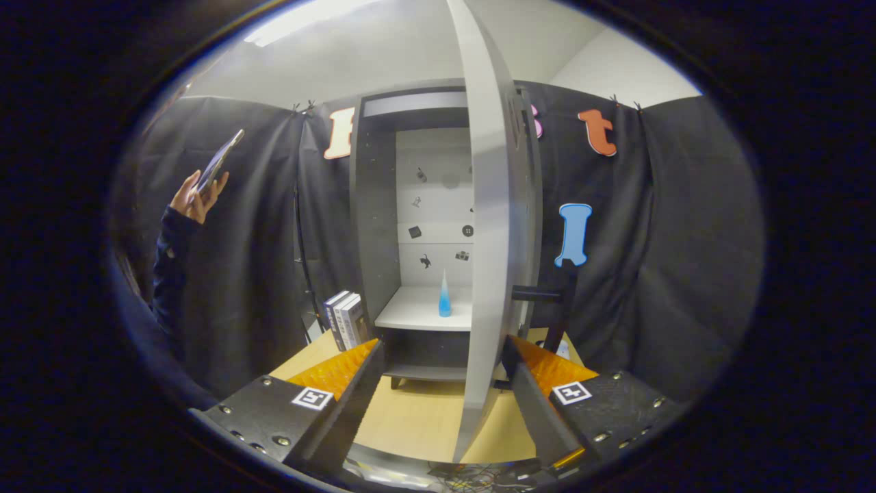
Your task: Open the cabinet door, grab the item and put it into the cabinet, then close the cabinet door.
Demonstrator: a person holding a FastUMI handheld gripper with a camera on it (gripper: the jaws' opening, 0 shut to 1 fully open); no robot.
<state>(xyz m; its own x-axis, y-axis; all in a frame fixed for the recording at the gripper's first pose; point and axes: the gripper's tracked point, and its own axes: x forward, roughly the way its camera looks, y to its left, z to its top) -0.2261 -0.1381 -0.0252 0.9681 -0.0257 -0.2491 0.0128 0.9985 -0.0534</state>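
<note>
I see my gripper (443, 383) with its jaws spread wide, the grey cabinet door (487, 274) standing edge-on between them. The blue cone-shaped item (445, 296) stands upright on the white shelf (410, 316) inside the grey cabinet (375, 226), near the back of the light wooden bench (417, 418).

**Surfaces and finishes in the booth**

The tall grey cabinet (375, 226) looks like smooth, matt laminated board, and its open grey door (487, 226) carries a soft sheen. The light wooden tabletop (417, 418) shows a pale, smooth grain. The small blue cone-shaped item (445, 296) looks translucent and glossy, like plastic. The black wall cloth (671, 239) hangs matt and creased.
</note>
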